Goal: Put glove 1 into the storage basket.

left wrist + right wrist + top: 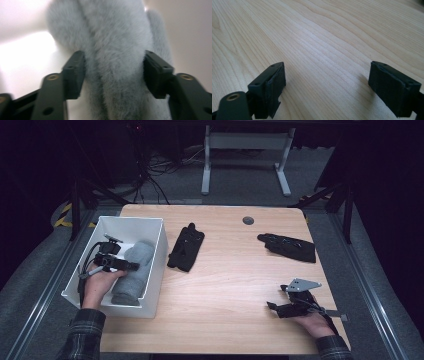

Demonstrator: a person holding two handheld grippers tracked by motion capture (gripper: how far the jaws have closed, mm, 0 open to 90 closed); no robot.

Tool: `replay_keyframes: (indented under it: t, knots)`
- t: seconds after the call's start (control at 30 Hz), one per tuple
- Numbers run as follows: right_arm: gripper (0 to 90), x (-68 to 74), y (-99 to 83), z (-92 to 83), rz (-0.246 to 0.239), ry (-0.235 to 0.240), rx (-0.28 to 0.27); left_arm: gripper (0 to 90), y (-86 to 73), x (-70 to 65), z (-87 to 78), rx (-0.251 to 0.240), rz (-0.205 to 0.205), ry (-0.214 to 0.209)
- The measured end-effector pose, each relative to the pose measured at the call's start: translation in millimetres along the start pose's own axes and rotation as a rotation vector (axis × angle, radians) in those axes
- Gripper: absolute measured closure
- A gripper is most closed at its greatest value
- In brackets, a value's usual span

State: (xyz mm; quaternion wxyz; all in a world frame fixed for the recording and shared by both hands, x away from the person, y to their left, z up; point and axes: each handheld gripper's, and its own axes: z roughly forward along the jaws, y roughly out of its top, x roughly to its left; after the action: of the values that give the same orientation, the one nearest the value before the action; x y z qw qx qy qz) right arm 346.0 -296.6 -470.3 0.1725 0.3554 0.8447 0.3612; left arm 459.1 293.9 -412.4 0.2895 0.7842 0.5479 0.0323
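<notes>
Grey furry glove (134, 270) lies in white bin (155, 265).

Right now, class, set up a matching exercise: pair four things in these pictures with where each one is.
Things:
1. fluffy grey fabric item
2. black glove with straps
3. black glove lying flat
4. right tongs

Places:
A. far right part of the wooden table
B. inside the white plastic bin
C. near right corner, jaws apart over bare wood
D. on the table just right of the bin

Pairs: 1-B, 2-D, 3-A, 4-C
</notes>
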Motion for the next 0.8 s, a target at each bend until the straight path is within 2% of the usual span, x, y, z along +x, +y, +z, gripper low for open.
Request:
replay_keyframes:
  t: [0.07,0.2,0.23,0.33,0.37,0.53,0.7,0.73,0.8]
  knots:
    - [14.7,0.0,0.0,0.0,-0.001,0.0,0.0,35.3,0.5,-2.9,-7.7,-0.042,0.014,-0.005]
    - [14.7,0.0,0.0,0.0,0.0,0.0,0.0,30.3,4.4,-8.2,-19.6,-0.07,0.038,0.004]
    - [14.7,0.0,0.0,0.0,0.0,0.0,0.0,30.3,6.7,-11.1,-26.2,-0.091,0.047,0.0]
    - [14.7,0.1,0.0,0.0,0.001,0.0,0.0,28.9,11.4,-18.1,-38.8,-0.118,0.07,-0.017]
    - [14.7,0.1,0.0,0.0,0.0,0.0,0.0,28.9,13.6,-22.1,-44.6,-0.14,0.082,-0.025]
    - [14.7,0.0,0.0,0.0,0.0,-0.001,0.0,26.1,23.9,-37.2,-61.5,-0.178,0.136,-0.066]
    - [14.7,0.1,0.0,0.0,0.0,-0.001,0.0,22.1,34.1,-61.2,-75.0,-0.203,0.2,-0.101]
    - [14.7,0.1,0.0,0.0,0.0,-0.001,0.0,21.1,34.1,-61.2,-75.0,-0.203,0.2,-0.101]
    - [14.7,0.1,0.0,0.0,0.0,-0.001,0.0,19.7,38.1,-78.7,-78.7,-0.218,0.242,-0.127]
